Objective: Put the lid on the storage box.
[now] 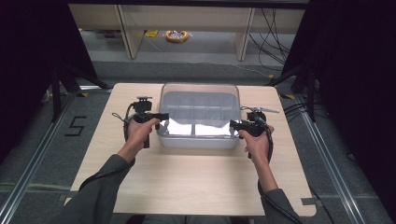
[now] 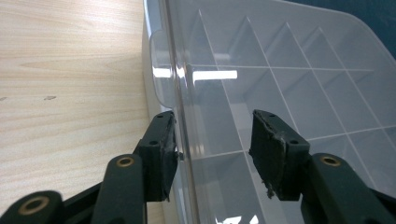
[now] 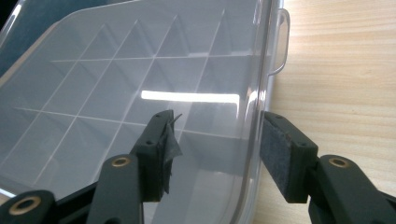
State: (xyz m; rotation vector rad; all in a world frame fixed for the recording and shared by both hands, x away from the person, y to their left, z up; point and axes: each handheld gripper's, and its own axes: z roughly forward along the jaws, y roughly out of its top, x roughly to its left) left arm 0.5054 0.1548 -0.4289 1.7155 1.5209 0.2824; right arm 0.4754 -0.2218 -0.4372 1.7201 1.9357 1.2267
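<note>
Near edge of the wooden table point(image 1: 187, 186): bare wood, with the person's two forearms in grey sleeves coming in over it from below.

Left hand point(image 1: 139, 132) holds the left gripper point(image 1: 159, 122) at the left side of a clear plastic organiser box point(image 1: 200, 116). In the left gripper view the jaws stand apart — one pad point(image 2: 161, 154) outside the box's left wall, just touching or nearly touching the lid's edge, the other over the lid itself. They grip nothing; the gap is wide.

Right hand point(image 1: 257, 140) holds the right gripper point(image 1: 235, 126) at the box's right side, mirror fashion. In the right gripper view its jaws are also spread wide and straddle the right rim: the inner pad point(image 3: 161, 154) over the lid, the outer pad over the wood beside the wall. Not closed on anything.

The box sits in the middle of the table, nearer the far edge than the near one, long sides parallel to those edges. Its transparent lid point(image 3: 140, 60) is down; the divider grid of empty compartments shows through it. A small clear tab point(image 3: 280, 42) juts from the rim on each short side, beyond each gripper.

Past the far edge — grey floor, cables, a yellowish ring-shaped item point(image 1: 176, 36) under a light shelf unit point(image 1: 187, 21).
</note>
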